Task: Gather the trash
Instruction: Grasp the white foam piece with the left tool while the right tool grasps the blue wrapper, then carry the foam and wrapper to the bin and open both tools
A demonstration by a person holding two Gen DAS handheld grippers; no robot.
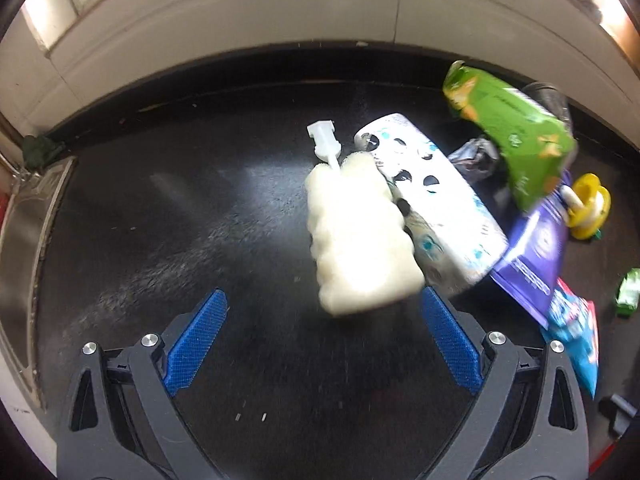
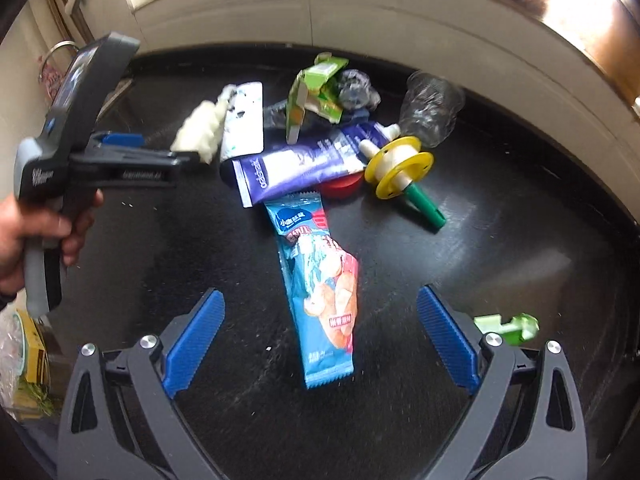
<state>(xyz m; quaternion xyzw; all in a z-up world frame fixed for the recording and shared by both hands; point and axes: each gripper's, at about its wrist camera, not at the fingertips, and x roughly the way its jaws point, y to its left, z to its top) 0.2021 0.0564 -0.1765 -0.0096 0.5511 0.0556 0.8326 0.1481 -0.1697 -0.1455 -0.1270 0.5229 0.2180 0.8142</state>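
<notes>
Left gripper (image 1: 322, 312) gaped wide, empty, sponge (image 1: 356, 236) just ahead between its fingers, right gripper (image 2: 320, 312) wide open above blue wrapper (image 2: 320, 292) mid-counter (image 2: 520, 248)

Sponge brush (image 1: 360, 236) lies left of tube (image 2: 296, 164); wrapper (image 2: 320, 292) in front.

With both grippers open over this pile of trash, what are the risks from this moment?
1. The left gripper is open just short of the white sponge brush, which lies against the patterned white pack; closing may catch both.
2. The right gripper hovers over the blue snack wrapper, which lies flat on the black counter and may slip away.
</notes>
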